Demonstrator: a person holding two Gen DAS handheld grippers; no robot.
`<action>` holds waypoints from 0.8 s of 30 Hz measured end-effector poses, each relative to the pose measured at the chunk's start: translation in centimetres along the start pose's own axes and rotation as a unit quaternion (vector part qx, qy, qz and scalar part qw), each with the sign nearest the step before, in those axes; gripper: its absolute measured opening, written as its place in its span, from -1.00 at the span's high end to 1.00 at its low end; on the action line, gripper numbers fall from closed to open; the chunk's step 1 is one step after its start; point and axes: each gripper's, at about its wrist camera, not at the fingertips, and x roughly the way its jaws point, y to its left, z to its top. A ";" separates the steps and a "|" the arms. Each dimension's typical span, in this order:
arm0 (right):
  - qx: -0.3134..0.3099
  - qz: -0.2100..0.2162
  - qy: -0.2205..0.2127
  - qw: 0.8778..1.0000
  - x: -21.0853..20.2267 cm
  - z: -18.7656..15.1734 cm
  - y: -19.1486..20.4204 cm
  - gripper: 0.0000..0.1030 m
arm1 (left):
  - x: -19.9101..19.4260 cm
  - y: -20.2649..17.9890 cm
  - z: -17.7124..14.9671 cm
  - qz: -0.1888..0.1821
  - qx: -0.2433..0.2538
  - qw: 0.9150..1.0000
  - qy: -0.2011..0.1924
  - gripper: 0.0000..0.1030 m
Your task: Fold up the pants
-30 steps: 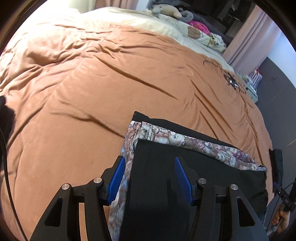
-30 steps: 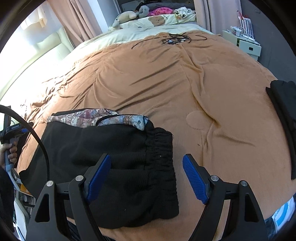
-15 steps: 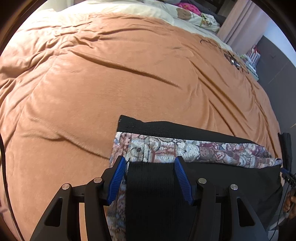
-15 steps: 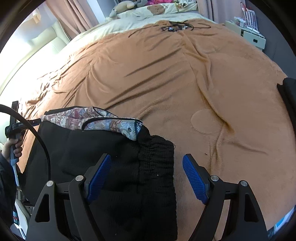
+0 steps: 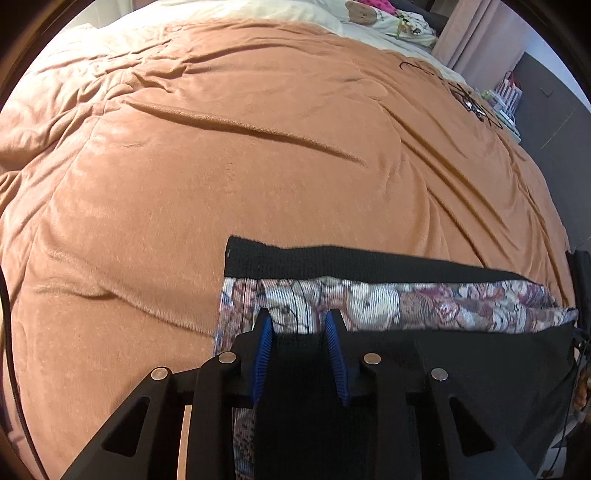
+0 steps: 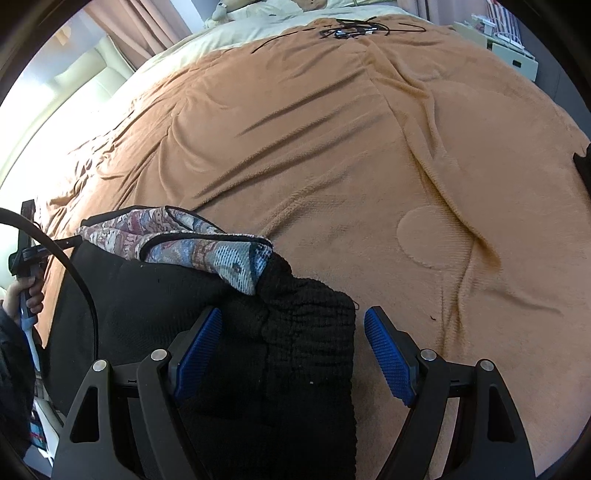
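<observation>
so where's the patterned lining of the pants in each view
Left wrist: patterned lining, a band across the lower middle, just beyond the left gripper.
Right wrist: lining at left of centre, above the black waistband.
Shared landmark: the cable tangle on the blanket.

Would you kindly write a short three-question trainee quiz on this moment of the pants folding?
1. True or false: the right gripper has clamped the waistband.
2. What fabric sits between the left gripper's pads?
3. The patterned lining shows: A) along the fold, B) on the floor, C) nowhere.

Key: 1. False, its jaws stand wide open. 2. The black pants; the jaws have just been closing on them. 3. A.
</observation>
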 end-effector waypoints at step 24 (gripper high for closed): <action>-0.016 0.009 -0.058 0.998 -3.0 0.2 1.8 0.40 | -3.9 1.3 3.0 0.039 -0.023 0.996 -0.076 0.85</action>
